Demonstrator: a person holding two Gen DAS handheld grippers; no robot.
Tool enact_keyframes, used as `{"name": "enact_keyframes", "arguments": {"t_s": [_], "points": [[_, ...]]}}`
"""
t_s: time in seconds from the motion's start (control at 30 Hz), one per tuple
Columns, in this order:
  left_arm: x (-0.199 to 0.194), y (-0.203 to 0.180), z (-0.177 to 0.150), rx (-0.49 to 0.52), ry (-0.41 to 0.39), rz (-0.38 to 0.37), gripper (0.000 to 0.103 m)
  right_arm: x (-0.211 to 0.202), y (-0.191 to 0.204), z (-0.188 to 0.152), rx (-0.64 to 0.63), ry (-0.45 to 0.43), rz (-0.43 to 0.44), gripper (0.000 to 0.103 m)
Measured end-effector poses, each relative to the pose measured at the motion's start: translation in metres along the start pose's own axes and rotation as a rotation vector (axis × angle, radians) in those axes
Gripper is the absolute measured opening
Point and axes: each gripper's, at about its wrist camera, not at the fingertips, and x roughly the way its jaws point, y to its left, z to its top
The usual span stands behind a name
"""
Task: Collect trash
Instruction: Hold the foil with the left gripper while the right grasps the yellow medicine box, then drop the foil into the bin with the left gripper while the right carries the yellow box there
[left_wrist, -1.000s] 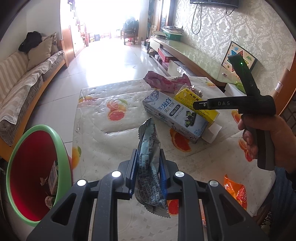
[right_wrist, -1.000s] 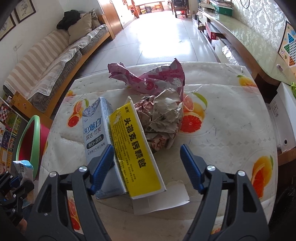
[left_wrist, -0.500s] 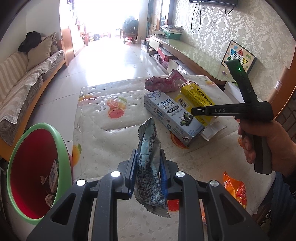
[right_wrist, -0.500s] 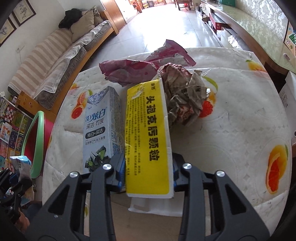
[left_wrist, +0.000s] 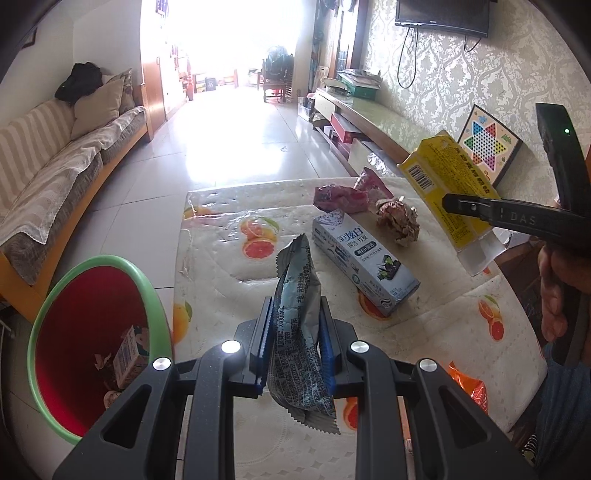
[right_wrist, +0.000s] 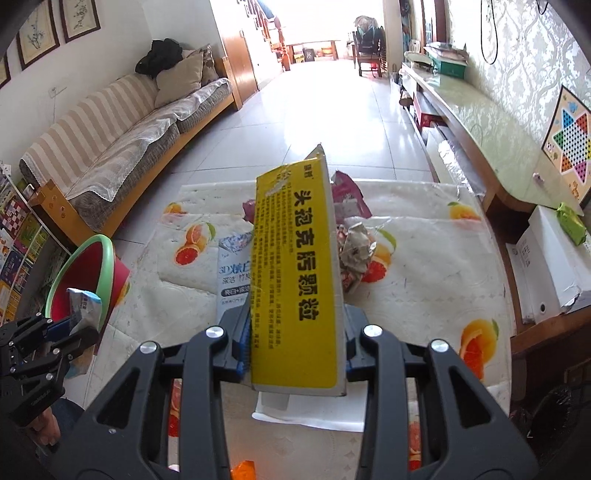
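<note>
Looking out along the left gripper (left_wrist: 295, 325), its jaws are clamped on a crumpled silver-blue wrapper (left_wrist: 299, 332) that stands up between them and hangs out below. Down and to the left of the jaws sits the green-rimmed red bin (left_wrist: 99, 343), with a small carton and a few scraps already lying in it, so part of the collecting looks done. Ahead of the jaws, on the desk (left_wrist: 221, 295) with its fruit-print cloth, lie a toothpaste box (left_wrist: 364, 266), a crumpled paper ball (left_wrist: 399, 221) and a pink bag (left_wrist: 341, 197), and an orange wrapper (left_wrist: 467, 387) lies near the right of the jaws at the desk's edge. Up to the right, the other tool holds a yellow box (left_wrist: 448, 188) clear of the cloth. From the right gripper (right_wrist: 295, 332), the jaws are shut on that yellow box (right_wrist: 295, 280), which rises steeply ahead of them and hides much of the desk (right_wrist: 424, 295). The toothpaste box (right_wrist: 234, 273) shows just left of it, the paper ball (right_wrist: 356, 247) just right. Far left of the jaws are the bin (right_wrist: 90, 273) and the wrapper (right_wrist: 83, 306). By my judgement two pieces are in hand and not yet dropped, while at least four remain on the desk.
</note>
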Motion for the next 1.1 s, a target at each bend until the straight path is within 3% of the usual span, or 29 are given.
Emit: {"name": "enact_keyframes", "arguments": {"t_s": [0.23, 0.53, 0.77, 0.97, 1.0, 1.1], "points": [[-0.022, 0.053, 0.004, -0.072, -0.043, 0.078, 0.020, -0.023, 0.056, 0.017, -0.096, -0.061, 0.052, 0.034], [-0.047, 0.132, -0.001, -0.172, -0.075, 0.183, 0.020, -0.007, 0.141, 0.021, -0.169, -0.042, 0.166, 0.034], [-0.042, 0.190, -0.014, -0.231, -0.038, 0.232, 0.020, 0.011, 0.203, 0.013, -0.196, -0.010, 0.235, 0.034], [-0.028, 0.220, -0.029, -0.278, -0.003, 0.229, 0.025, 0.025, 0.245, 0.008, -0.241, 0.015, 0.265, 0.034], [-0.027, 0.224, -0.032, -0.287, 0.002, 0.231, 0.033, 0.027, 0.252, 0.008, -0.249, 0.017, 0.268, 0.034], [-0.028, 0.231, -0.037, -0.317, -0.009, 0.242, 0.074, 0.033, 0.268, 0.008, -0.265, 0.026, 0.280, 0.034]]}}
